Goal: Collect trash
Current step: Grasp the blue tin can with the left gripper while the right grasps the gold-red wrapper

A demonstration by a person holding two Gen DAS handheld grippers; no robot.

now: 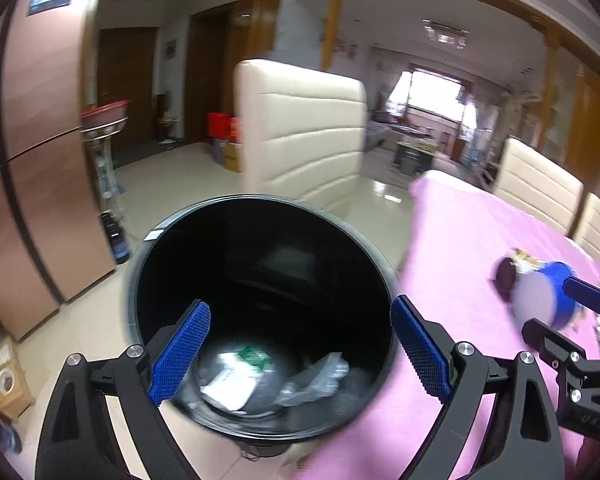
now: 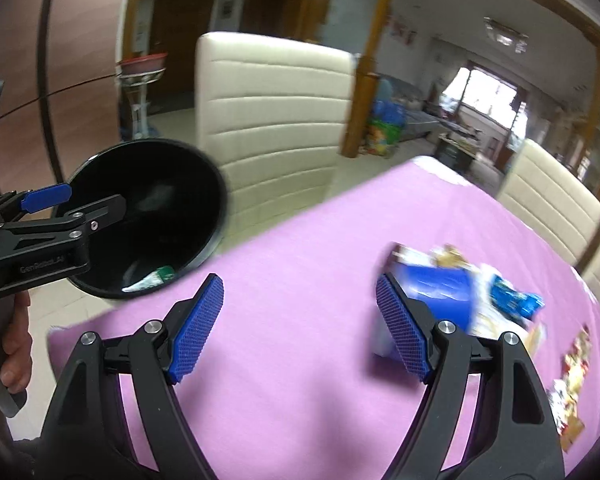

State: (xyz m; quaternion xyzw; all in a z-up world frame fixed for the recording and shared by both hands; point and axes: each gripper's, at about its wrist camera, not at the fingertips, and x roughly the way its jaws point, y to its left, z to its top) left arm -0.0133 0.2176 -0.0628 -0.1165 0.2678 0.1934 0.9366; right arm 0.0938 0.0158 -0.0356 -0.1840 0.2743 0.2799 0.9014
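- Several crumpled wrappers (image 1: 240, 376) are seen at the bottom of the black bin (image 1: 260, 208), which stands on the floor just beside the bench (image 2: 300, 272).
- More trash is spread on the pink bench: a blue cup (image 2: 440, 288) on its side, a blue wrapper (image 2: 516, 300).
- Left hand-held gripper (image 1: 300, 348) is held spread wide above the bin, grasping nothing.
- Right hand-held gripper (image 2: 300, 324) is likewise released over the bench, one pad beside the cup.

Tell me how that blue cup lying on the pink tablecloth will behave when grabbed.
The blue cup lies on its side, so a nudge probably rolls it. It looks like thin paper, likely light and crushable. The right gripper is open beside it.
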